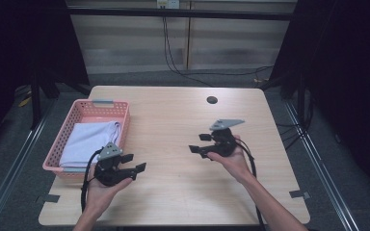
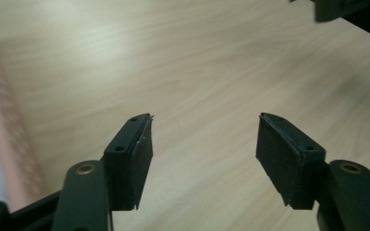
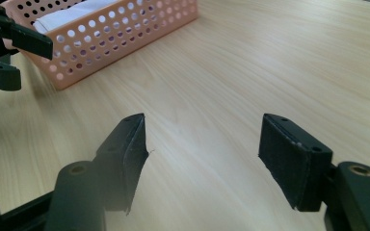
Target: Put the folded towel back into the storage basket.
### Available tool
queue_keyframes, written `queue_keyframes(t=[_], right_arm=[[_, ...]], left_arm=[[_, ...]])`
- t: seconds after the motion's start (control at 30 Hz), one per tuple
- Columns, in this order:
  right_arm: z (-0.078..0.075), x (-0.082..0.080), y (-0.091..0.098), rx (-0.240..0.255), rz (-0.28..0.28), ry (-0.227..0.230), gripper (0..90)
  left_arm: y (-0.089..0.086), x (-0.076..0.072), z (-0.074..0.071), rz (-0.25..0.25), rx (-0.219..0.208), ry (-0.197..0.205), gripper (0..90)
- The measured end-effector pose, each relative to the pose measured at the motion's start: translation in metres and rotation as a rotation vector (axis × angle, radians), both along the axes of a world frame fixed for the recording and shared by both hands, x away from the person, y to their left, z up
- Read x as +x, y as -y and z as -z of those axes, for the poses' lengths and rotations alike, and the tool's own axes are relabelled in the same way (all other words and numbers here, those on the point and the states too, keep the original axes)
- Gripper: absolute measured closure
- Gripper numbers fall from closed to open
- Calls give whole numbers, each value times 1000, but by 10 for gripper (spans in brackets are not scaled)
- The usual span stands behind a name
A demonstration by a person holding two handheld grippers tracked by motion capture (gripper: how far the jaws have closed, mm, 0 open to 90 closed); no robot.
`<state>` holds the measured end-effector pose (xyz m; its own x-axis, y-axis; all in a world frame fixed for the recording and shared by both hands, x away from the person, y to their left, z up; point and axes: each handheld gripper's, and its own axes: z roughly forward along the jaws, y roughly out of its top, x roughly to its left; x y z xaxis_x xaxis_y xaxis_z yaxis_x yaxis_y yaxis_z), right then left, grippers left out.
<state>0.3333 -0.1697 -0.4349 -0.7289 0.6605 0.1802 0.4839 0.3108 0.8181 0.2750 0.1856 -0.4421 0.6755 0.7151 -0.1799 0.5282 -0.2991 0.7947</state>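
A pink plastic basket stands at the table's left side with a folded pale lilac cloth lying inside it. My left gripper is held just right of the basket's near corner, jaws open over bare wood with nothing between them. My right gripper hovers over the table's right half, pointing left, also open and empty. In the left gripper view my left gripper has bare tabletop between its pads. My right gripper frames bare wood too, with the basket beyond at upper left.
The light wooden table has a dark round hole near its far edge. Black cables run across the grey floor behind the table. The left gripper's jaws show at the left edge of the right gripper view.
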Motion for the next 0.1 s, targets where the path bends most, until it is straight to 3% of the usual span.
queue_keyframes(t=[0.1], right_arm=[[3, -20, 24, 17, 35, 7, 321]], left_arm=[[7, -10, 11, 27, 25, -11, 352]])
